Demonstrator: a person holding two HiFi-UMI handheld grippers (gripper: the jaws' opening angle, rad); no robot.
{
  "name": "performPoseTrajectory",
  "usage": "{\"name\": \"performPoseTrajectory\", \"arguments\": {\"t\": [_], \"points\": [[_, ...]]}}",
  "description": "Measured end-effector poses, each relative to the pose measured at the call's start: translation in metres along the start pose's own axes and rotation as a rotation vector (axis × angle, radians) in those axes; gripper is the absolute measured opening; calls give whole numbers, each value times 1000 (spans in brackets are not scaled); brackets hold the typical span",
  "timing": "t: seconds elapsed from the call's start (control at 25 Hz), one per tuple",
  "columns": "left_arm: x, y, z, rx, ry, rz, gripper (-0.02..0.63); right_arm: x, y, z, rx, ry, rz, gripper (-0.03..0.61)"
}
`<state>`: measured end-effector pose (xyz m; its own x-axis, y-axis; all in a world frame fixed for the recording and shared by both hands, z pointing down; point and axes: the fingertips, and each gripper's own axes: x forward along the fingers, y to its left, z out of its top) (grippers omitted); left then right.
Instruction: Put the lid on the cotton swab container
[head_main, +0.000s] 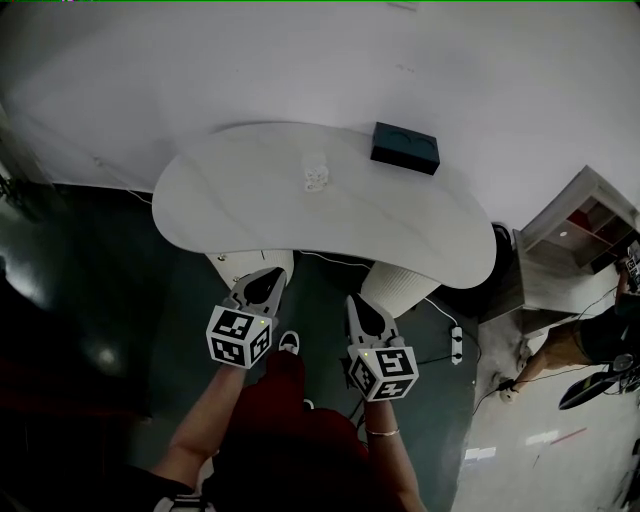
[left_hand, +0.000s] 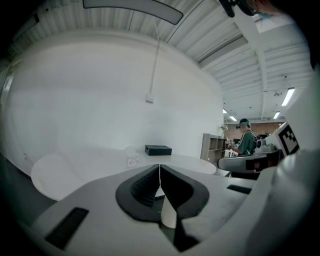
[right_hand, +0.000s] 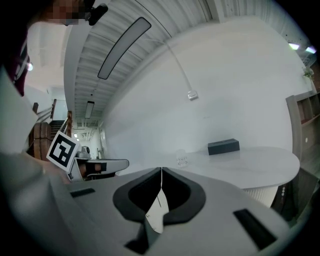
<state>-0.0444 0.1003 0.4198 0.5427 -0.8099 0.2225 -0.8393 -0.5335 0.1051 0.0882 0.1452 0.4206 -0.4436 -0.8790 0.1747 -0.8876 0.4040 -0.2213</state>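
The clear cotton swab container (head_main: 316, 176) stands small and pale on the far middle of the white oval table (head_main: 250, 210). I cannot tell its lid apart from it. It also shows in the left gripper view as the container (left_hand: 132, 158) and in the right gripper view as the container (right_hand: 182, 158). Both grippers hang short of the table's near edge, well away from the container. My left gripper (head_main: 274, 274) is shut with nothing between its jaws, which meet in a line (left_hand: 159, 166). My right gripper (head_main: 353, 300) is shut and empty too (right_hand: 161, 170).
A black box (head_main: 405, 147) lies on the table right of the container. Two white pedestals (head_main: 400, 288) carry the table. A shelf unit (head_main: 585, 225) and a person (head_main: 585, 345) are at the right; a power strip (head_main: 457, 345) lies on the floor.
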Motion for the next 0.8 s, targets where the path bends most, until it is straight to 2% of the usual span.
{"name": "performPoseTrajectory", "arguments": {"t": [0.48,0.8], "points": [[78,50,-4,-55,28,-38,26,83,-32,7,-24,49,-3,15],[124,83,0,-52,60,-82,26,142,-47,16,-15,70,-5,15]]}}
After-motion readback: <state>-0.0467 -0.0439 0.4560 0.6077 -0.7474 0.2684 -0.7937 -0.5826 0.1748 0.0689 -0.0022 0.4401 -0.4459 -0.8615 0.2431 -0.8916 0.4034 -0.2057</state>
